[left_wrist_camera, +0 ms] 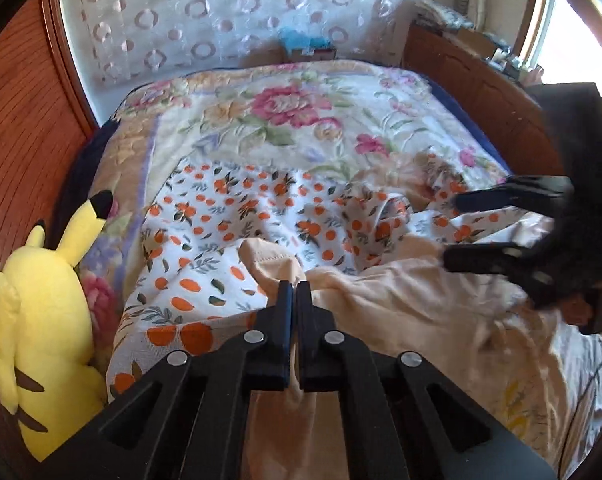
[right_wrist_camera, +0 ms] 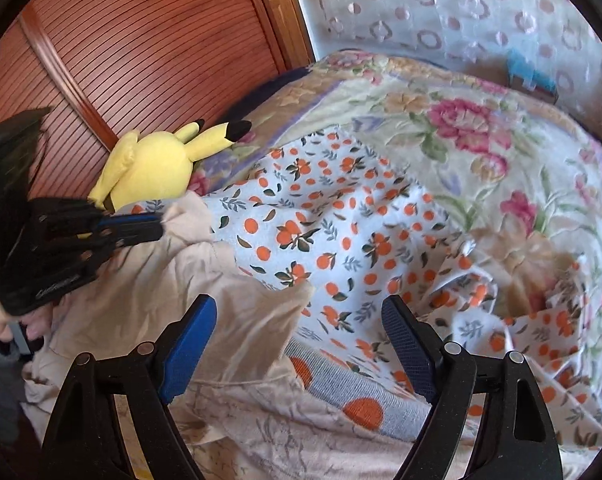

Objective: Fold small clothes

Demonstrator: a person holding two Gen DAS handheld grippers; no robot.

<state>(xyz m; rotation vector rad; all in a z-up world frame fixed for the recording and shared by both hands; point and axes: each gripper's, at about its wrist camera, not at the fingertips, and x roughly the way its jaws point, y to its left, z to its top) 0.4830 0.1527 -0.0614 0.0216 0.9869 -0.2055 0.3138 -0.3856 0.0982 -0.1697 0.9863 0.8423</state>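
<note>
1. Far left, lower left of the left wrist view: 1 yellow plush toy (left_wrist_camera: pixel 41 312) against the wooden panel (left_wrist_camera: pixel 25 128), just beside the clothes. I'd keep any cloth I drag clear of it.
2. Centre left: 1 orange-print garment (left_wrist_camera: pixel 221 216), white with oranges and leaves, spread rumpled on the floral blanket (left_wrist_camera: pixel 285 120).
3. Bottom centre: my left gripper (left_wrist_camera: pixel 295 292) is clamped tight on a fold of the peach garment (left_wrist_camera: pixel 381 292); a pinch of cloth shows between the pads. The garment lies crumpled across the lower half of the frame, overlapping the orange-print one.
4. Right edge of that view: my right gripper (left_wrist_camera: pixel 457 228) hangs over the peach cloth, blurred, jaws spread, nothing between them.
5. Right wrist view, bottom centre: the same right gripper (right_wrist_camera: pixel 299 320) stands wide apart and empty above the peach garment (right_wrist_camera: pixel 149 300) where it meets the orange print (right_wrist_camera: pixel 321 220). My left gripper (right_wrist_camera: pixel 161 226) is at the left edge, biting the peach cloth.
6. Judgement, step in hand: get a 2nd hold. I'd take peach cloth only, at an edge well apart from the left pinch, not the print beneath, then draw the 2 holds apart to flatten before folding.
7. Count: 2 grippers, 2 garments seen plainly, 1 plush, 1 blanket. Further right, more crumpled cloth; whether it is a separate piece, I cannot tell.
</note>
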